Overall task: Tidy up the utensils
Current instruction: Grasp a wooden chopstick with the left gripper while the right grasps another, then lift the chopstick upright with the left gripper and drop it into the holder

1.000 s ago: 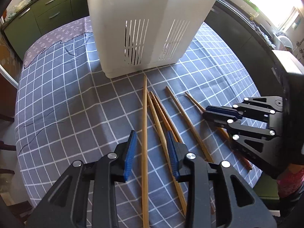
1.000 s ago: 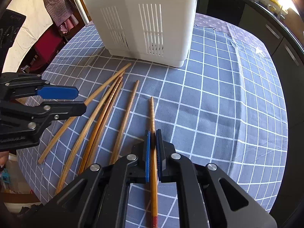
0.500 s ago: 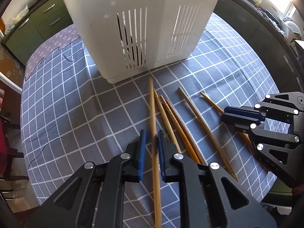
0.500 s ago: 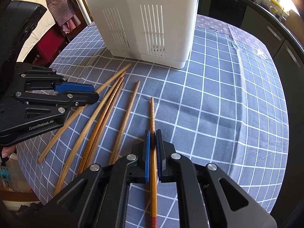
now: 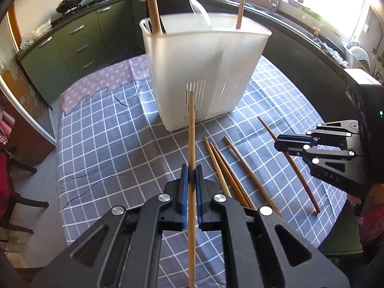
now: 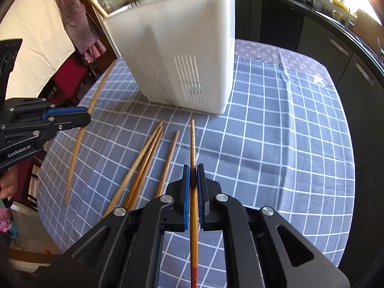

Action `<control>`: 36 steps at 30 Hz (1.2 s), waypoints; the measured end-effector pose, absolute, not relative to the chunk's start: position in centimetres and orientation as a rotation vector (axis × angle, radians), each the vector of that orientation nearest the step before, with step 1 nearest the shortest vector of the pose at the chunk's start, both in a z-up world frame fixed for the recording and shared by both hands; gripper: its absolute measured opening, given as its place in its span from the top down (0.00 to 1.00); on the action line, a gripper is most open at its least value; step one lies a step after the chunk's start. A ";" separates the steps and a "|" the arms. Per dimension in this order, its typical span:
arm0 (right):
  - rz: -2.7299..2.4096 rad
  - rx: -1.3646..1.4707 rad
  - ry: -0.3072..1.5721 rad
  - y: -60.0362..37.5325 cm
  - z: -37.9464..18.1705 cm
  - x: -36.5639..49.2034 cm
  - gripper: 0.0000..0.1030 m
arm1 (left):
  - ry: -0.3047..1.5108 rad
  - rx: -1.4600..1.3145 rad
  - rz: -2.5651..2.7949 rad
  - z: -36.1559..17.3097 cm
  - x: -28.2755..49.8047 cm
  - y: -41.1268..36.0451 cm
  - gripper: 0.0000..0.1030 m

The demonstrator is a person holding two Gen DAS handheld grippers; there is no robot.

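My left gripper [image 5: 191, 175] is shut on a pale wooden chopstick [image 5: 191, 129], lifted above the checked tablecloth and pointing at the white utensil holder [image 5: 201, 72]. My right gripper [image 6: 193, 175] is shut on a darker chopstick [image 6: 192, 141] with a red end, also raised. The left gripper shows in the right wrist view [image 6: 79, 117] and the right gripper in the left wrist view [image 5: 283, 144]. Three chopsticks [image 5: 228, 168] lie together on the cloth between the grippers. The holder holds two upright chopsticks [image 5: 152, 4] and a pale spoon [image 5: 199, 12].
The round table's blue checked cloth [image 6: 276, 132] drops off at the edges. Dark green kitchen cabinets [image 5: 79, 43] and a counter with a sink stand behind. A chair [image 5: 9, 168] stands at the left. Hanging cloths [image 6: 76, 16] are beside the holder.
My left gripper has closed on one chopstick and lifted it off the cloth. My right gripper, still shut on its chopstick, has lifted too. Both cameras now sit higher and farther from the holder.
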State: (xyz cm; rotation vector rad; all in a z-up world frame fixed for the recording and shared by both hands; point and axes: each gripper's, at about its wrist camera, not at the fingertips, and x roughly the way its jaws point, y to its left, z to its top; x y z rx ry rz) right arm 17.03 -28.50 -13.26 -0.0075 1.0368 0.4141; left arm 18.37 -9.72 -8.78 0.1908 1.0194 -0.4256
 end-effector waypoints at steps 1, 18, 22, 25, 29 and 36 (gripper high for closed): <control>0.416 0.002 1.013 -28.9 -12.3 16.6 0.94 | 0.996 0.186 -0.430 -8.1 17.5 -9.2 0.94; 0.455 0.041 0.805 -32.2 -4.1 9.3 0.94 | 0.826 0.180 -0.477 -1.8 11.3 -7.4 0.94; 0.462 0.037 0.794 -32.1 -3.6 8.8 0.94 | 0.827 0.172 -0.477 -1.8 11.4 -7.4 0.94; 0.466 0.037 0.789 -32.2 -3.5 8.6 0.94 | 0.823 0.163 -0.482 -1.5 11.5 -7.3 0.94; 0.469 0.039 0.788 -32.2 -3.6 8.5 0.94 | 0.814 0.159 -0.488 -0.8 11.6 -7.5 0.94; 0.474 0.039 0.792 -32.2 -3.8 8.6 0.94 | 0.790 0.150 -0.505 1.3 12.4 -8.3 0.94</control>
